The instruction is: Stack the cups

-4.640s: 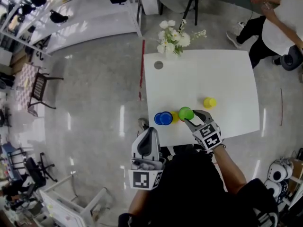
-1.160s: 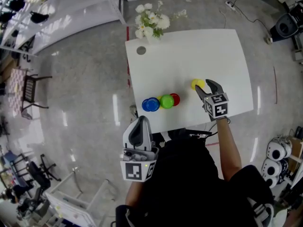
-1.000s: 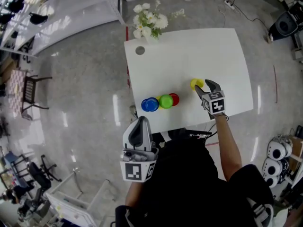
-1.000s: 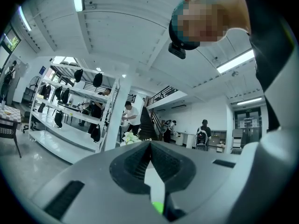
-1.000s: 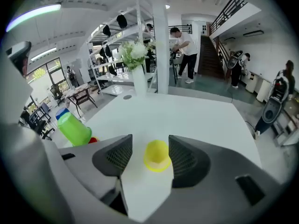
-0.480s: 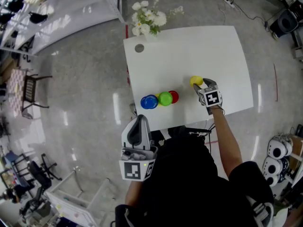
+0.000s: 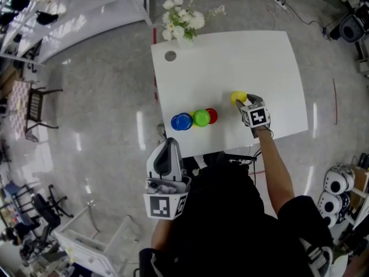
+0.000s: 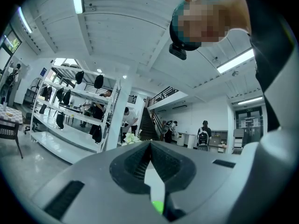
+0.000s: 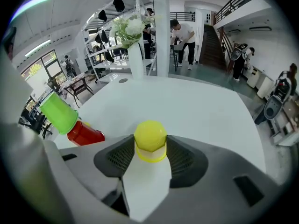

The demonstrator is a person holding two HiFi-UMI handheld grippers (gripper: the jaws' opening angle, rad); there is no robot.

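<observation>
The yellow cup (image 9: 150, 141) stood upside down, axis upright, by the near edge of the table (image 7: 253, 56). It sat squarely between the jaws of the right gripper (image 7: 242, 101), which had just been closing and appeared to touch its sides, the hand pitched steeply down. The left gripper (image 7: 167, 154) hung closed and empty, off the table.

A white square table (image 7: 230, 56) stands on a glossy grey floor (image 7: 104, 108). A bunch of white flowers (image 7: 183, 21) is at its far corner, with a small grey round disc (image 7: 170, 55) on the table near them. A white shelf rack (image 7: 81, 16) stands well apart.
</observation>
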